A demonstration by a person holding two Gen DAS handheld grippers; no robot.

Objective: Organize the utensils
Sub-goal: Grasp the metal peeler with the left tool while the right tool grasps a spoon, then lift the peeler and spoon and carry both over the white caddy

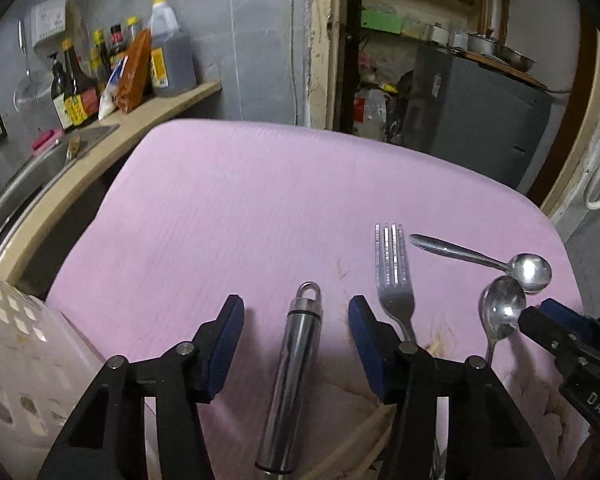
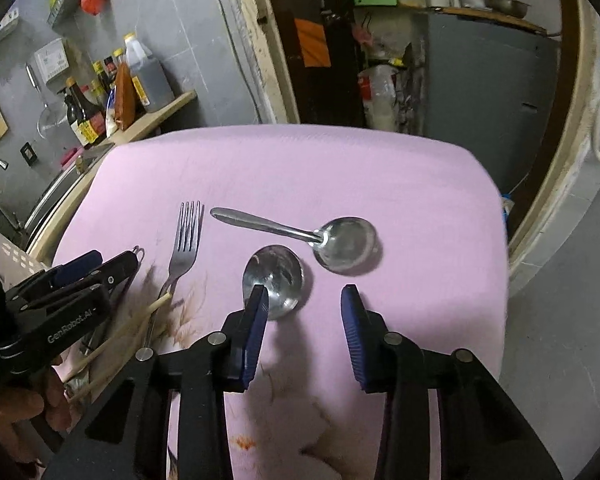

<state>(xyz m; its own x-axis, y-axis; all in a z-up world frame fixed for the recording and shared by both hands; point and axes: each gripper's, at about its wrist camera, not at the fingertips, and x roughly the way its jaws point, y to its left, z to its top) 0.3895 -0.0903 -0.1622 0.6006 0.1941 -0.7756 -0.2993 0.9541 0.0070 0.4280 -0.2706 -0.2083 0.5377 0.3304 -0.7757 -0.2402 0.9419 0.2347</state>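
A pink cloth covers the table (image 1: 240, 208). My left gripper (image 1: 296, 312) is open, its fingers either side of a steel cylindrical handle with a hanging loop (image 1: 296, 364) lying on the cloth. A fork (image 1: 394, 280) lies just right of it, also in the right wrist view (image 2: 184, 248). A spoon (image 2: 274, 274) lies by my open right gripper (image 2: 305, 300), its bowl at the left fingertip. A second spoon (image 2: 344, 244) lies beyond, handle pointing left. Wooden chopsticks (image 2: 120, 344) lie near the fork's handle.
A white perforated basket (image 1: 16, 356) stands at the table's left front. A counter with sauce bottles (image 1: 112, 68) and a sink (image 1: 40, 164) runs along the left. A grey cabinet (image 1: 480, 120) stands behind the table on the right.
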